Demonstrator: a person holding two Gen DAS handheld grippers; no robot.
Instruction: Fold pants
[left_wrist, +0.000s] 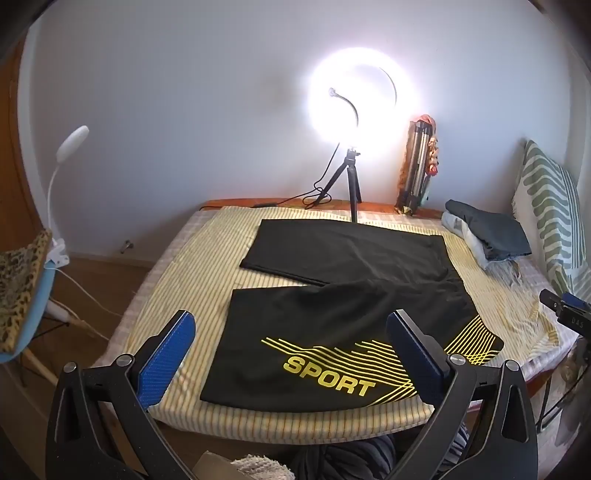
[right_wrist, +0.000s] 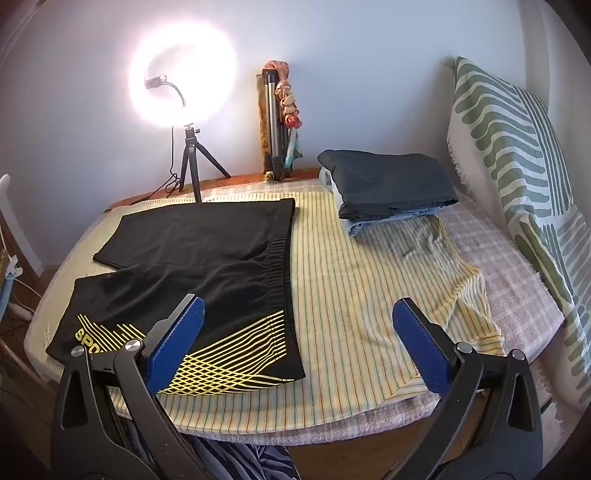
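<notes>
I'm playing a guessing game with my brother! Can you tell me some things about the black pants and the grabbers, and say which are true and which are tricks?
1. The black pants lie spread flat on the striped sheet. True.
2. The left gripper is squeezing the pants. False: it is open, holding nothing.
3. The pants say SPORT in yellow. True.
4. The right gripper is shut. False: it is open.
5. The ring light is off. False: it glows brightly.

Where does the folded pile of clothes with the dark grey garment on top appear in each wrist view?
Left wrist: folded pile with dark grey top, far right, on the bed beside the striped cushion.
Right wrist: same pile, upper centre-right.
Shared landmark: glowing ring light on tripod.
</notes>
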